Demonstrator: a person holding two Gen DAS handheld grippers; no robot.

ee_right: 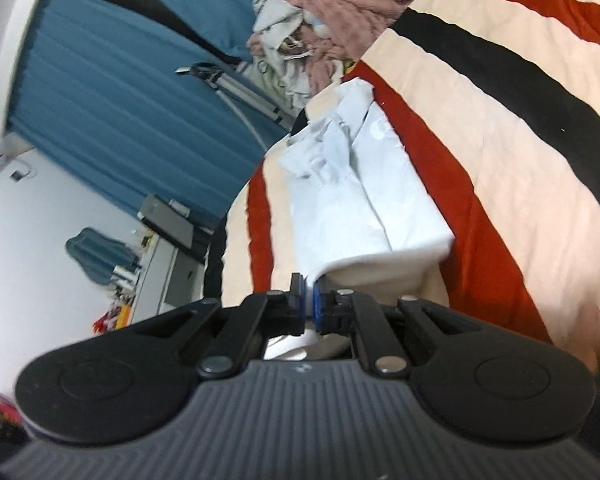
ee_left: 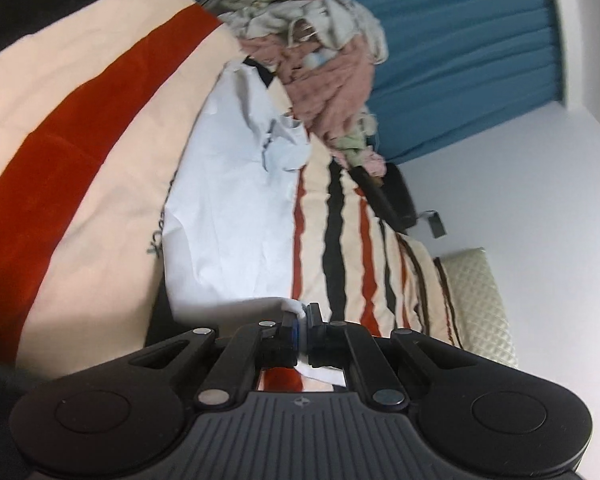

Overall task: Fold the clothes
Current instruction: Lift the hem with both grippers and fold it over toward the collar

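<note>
A pale blue shirt (ee_left: 228,216) lies on a bed with a cream, red and black striped cover (ee_left: 80,128). Its collar end points toward a heap of clothes. My left gripper (ee_left: 302,314) is shut on the shirt's near hem corner. In the right wrist view the same shirt (ee_right: 364,200) is partly folded lengthwise, and my right gripper (ee_right: 309,294) is shut on its other near hem corner. Both grippers hold the hem lifted slightly off the cover (ee_right: 500,160).
A heap of pink, white and green clothes (ee_left: 324,52) sits at the far end of the bed, also in the right wrist view (ee_right: 320,12). Blue curtains (ee_left: 460,48), a cream pillow (ee_left: 480,304), a tripod (ee_right: 240,88) and a cluttered desk (ee_right: 168,264) surround the bed.
</note>
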